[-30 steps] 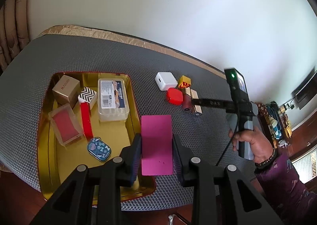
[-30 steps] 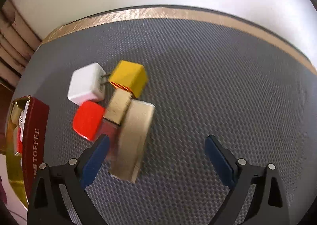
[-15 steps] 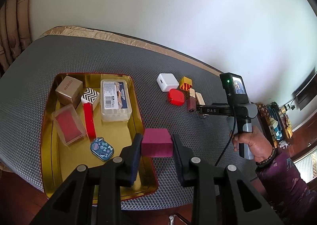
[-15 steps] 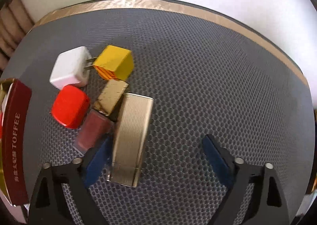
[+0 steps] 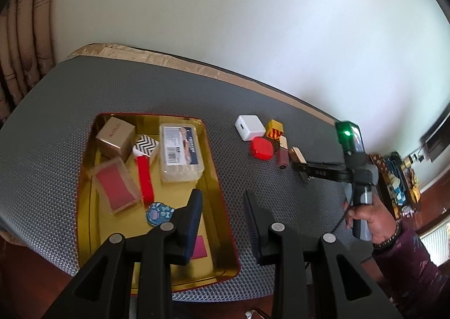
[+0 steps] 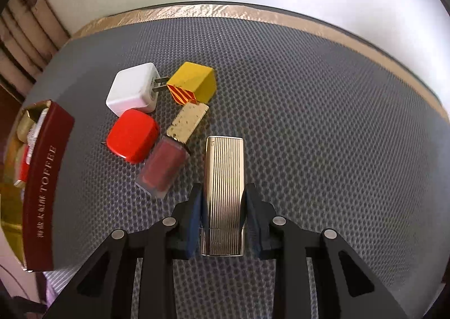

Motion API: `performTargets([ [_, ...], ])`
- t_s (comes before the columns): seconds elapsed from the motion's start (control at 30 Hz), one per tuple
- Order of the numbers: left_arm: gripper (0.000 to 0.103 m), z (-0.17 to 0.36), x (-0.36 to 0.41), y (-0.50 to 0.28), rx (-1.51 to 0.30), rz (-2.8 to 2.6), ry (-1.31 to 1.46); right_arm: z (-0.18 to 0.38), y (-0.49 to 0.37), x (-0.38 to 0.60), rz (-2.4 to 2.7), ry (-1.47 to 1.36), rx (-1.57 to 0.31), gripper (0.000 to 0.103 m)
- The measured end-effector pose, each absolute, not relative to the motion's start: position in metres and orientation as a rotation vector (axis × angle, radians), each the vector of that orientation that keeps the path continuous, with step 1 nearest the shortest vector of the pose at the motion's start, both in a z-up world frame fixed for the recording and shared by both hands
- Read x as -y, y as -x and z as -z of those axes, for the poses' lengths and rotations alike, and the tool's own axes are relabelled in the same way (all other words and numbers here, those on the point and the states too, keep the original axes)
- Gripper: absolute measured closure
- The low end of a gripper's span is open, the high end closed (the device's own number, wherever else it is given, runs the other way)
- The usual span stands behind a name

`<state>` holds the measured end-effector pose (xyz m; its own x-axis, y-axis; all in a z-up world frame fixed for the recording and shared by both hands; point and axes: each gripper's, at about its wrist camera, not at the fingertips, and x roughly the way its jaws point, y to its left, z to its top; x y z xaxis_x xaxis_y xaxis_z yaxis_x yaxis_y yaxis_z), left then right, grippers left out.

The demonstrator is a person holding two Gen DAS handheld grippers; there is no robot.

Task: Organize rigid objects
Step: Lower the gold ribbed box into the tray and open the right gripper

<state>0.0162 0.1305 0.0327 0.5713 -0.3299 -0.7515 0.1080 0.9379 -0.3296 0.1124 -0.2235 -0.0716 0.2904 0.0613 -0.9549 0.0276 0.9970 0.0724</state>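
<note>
My right gripper (image 6: 223,188) points down at the grey mat. Its jaws are closing, and the pads sit against the sides of a ribbed gold lighter (image 6: 225,172) lying on the mat. In the left wrist view the same gripper (image 5: 299,168) is at the lighter (image 5: 297,153), held by a hand. My left gripper (image 5: 222,193) hovers over the right edge of the gold tray (image 5: 92,234), jaws a narrow gap apart and nothing between them. A pink box (image 5: 200,247) lies in the tray, partly hidden by the left finger.
Left of the lighter lie a white charger (image 6: 133,91), a yellow cube (image 6: 194,85), a red square piece (image 6: 130,134) and a maroon bottle (image 6: 163,167) with a gold cap. The tray's red TOFFEE wall (image 6: 42,184) is at far left. Several boxes fill the tray.
The pink box tipped forward out of my left gripper and dropped into the tray. My right gripper went from wide open to closed around the lighter, which now lies straight between the fingers.
</note>
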Motion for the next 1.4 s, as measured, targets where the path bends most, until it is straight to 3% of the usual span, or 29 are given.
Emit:
performTargets([
  [0.43,0.073,-0.012,-0.156,0.012,-0.946,0.200,0.339,0.057,-0.058,0.246,-0.072,-0.255,-1.277,0.076],
  [0.7,0.073,0.002,-0.187,0.027,-0.919,0.073,0.371,0.014,-0.019,0.236,-0.148,-0.282,-1.221,0.076],
  [1.0,0.073,0.003,-0.207,0.038,-0.836,-0.067,0.307,-0.017,-0.050,0.138,-0.402,-0.325,-1.205,0.076],
  [1.4,0.071,-0.006,-0.241,0.051,-0.734,-0.270,0.239,0.018,-0.077,-0.021,-0.618,-0.288,-1.339,0.076],
])
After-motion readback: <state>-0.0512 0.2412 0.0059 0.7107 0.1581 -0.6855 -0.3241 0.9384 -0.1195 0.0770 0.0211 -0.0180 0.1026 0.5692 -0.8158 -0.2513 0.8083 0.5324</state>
